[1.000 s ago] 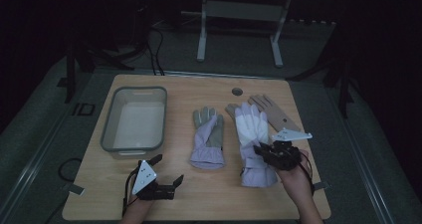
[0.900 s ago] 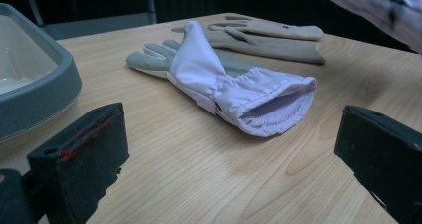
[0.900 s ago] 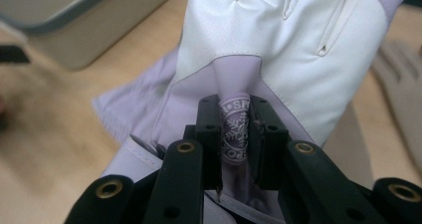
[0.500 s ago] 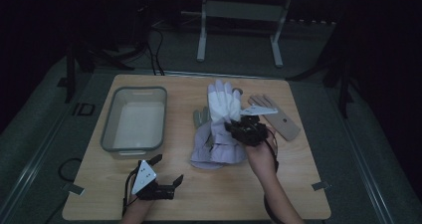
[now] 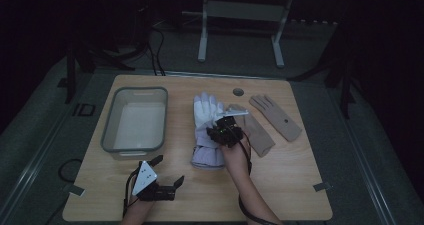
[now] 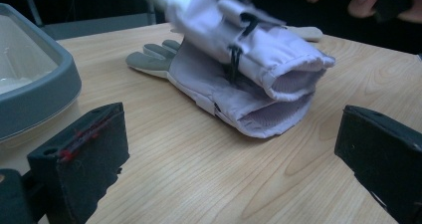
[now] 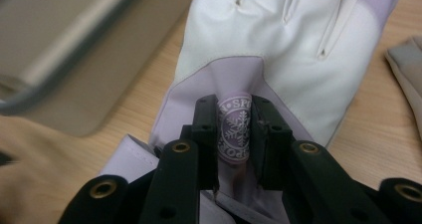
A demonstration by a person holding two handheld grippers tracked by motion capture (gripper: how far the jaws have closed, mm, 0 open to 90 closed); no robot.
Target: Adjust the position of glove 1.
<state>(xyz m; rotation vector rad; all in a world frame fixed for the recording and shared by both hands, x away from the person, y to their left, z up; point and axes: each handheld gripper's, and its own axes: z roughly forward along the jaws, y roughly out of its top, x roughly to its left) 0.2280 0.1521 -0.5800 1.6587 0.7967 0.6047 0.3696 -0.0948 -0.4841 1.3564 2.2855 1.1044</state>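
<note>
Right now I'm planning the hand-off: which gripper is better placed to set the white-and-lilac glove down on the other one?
The right gripper. Its jaws pinch the white-and-lilac glove at the logo tab, directly above the second glove. The left gripper sits open near the table's front edge, apart from both.

I am holding my right gripper point(image 5: 220, 127) just beside the grey tub point(image 5: 134, 120), forearm stretching in from below, jaws pinching the white glove point(image 5: 206, 110). My left gripper point(image 5: 167, 172) is resting below the tub, jaws spread wide.
</note>
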